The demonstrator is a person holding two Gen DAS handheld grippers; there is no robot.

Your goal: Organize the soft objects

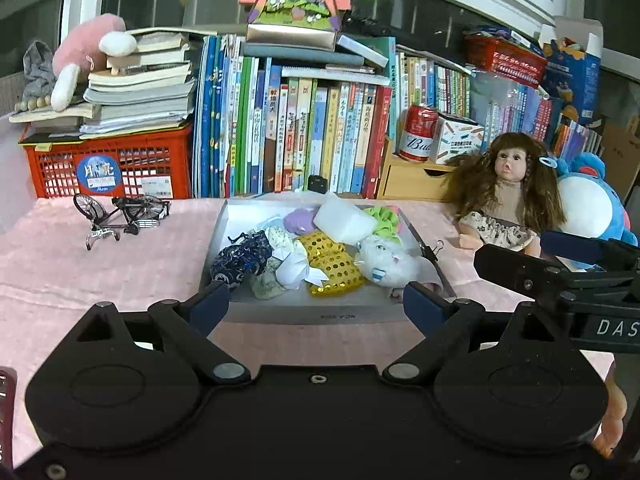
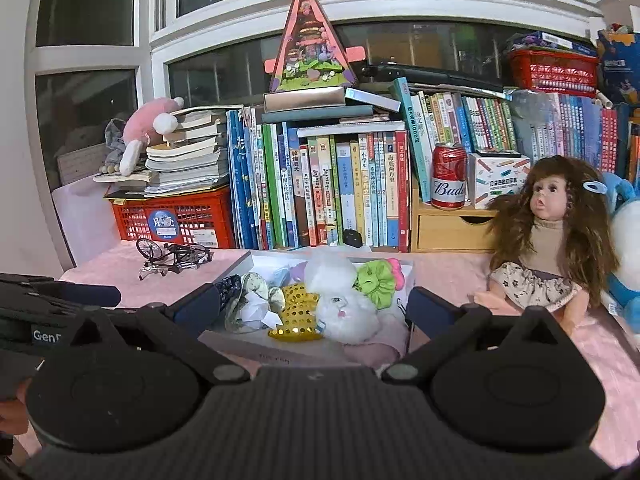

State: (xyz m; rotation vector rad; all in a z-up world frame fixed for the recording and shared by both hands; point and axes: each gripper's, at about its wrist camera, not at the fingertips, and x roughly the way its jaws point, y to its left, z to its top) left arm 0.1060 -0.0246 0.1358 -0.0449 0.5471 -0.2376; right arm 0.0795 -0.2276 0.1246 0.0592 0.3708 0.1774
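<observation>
On the pink cloth (image 1: 120, 276) far left a toy bike (image 1: 120, 212) stands before a red crate (image 1: 108, 168). Mid-table an open grey box (image 1: 304, 312) holds the soft things: a dark pouch (image 1: 244, 256), a yellow sequin piece (image 1: 332, 268), a white plush (image 1: 388, 260) and a green scrunchie (image 1: 384, 220) at the far right. The left gripper (image 1: 316, 304) and right gripper (image 2: 312, 308) hover at the box's near edge, fingers wide apart and empty; a doll (image 1: 508, 196) sits to the right.
</observation>
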